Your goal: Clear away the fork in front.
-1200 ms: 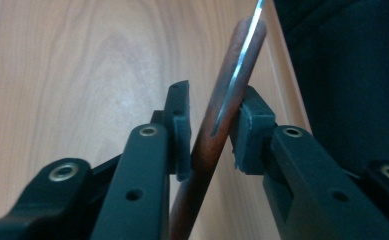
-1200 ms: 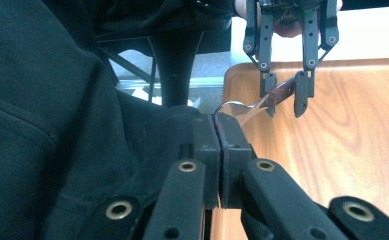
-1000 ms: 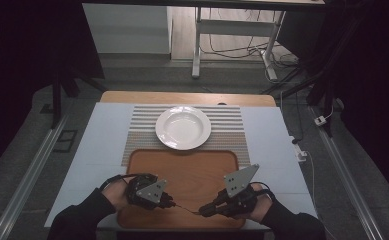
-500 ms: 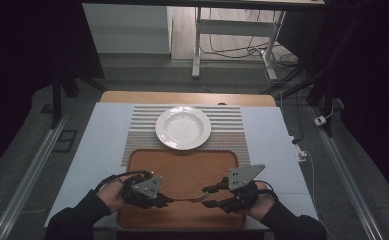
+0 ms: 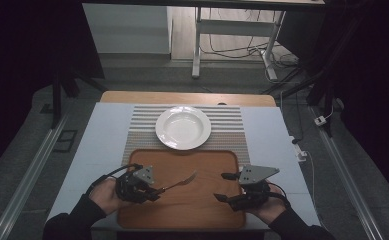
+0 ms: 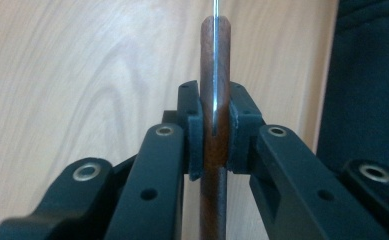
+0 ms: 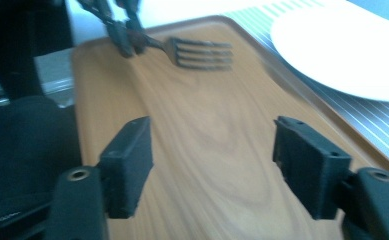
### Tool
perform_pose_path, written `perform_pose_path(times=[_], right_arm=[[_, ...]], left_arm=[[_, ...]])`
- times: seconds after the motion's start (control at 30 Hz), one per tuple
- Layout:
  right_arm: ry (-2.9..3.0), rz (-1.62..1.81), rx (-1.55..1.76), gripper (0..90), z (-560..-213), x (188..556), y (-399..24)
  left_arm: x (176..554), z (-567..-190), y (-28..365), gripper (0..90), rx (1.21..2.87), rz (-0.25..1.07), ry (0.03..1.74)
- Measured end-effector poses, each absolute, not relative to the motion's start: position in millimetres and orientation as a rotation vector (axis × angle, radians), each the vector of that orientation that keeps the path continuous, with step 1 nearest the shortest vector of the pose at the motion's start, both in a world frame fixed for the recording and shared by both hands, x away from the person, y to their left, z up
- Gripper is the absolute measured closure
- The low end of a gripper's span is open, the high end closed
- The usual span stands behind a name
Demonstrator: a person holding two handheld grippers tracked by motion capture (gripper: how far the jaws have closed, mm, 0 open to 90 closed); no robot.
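Wooden-handled metal fork [image 5: 179, 182] is clamped in my left gripper [image 5: 154, 190]: in the left gripper view both black pads press the brown handle [image 6: 214, 125] from either side, with the thin steel edge running up its middle. From above, the fork sticks out of that gripper toward the middle of the rectangular wooden tray [image 5: 202, 162], its tines lifted over the tray's left half and pointing up toward the round white plate [image 5: 183, 127]. In the right gripper view the tines [image 7: 202, 52] show clearly, four of them, hanging over the wood grain near the tray's far corner.

My right gripper [image 5: 226, 187] sits over the tray's right side, well apart from the fork. Its jaws have just been opening and now stand wide, with nothing between them but bare tray; the right gripper view shows both black pads [image 7: 129, 162] parted over the wood.

The white plate rests on a grey-and-white striped placemat [image 5: 232, 127], just beyond the tray's far edge, on the pale blue table [image 5: 107, 135]. My dark sleeves come in from the near edge, one behind each gripper.
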State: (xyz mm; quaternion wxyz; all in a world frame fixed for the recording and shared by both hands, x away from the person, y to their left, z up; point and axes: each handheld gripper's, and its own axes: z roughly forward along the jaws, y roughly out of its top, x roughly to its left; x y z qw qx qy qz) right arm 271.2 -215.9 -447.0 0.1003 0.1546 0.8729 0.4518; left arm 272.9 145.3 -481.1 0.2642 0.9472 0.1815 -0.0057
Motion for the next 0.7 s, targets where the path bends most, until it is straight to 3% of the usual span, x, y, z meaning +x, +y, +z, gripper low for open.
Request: perform_pose_path(times=[0.3, 0.7], right_arm=[[2.503, 1.287, 0.638, 11.1, -448, 269, -233], [2.449, 1.138, 0.825, 1.4, -456, 264, -255]], left_arm=[[272, -483, 153, 79.8, 2.564, 0.000, 0.697], [267, -488, 167, 79.8, 2.508, 0.058, 1.014]])
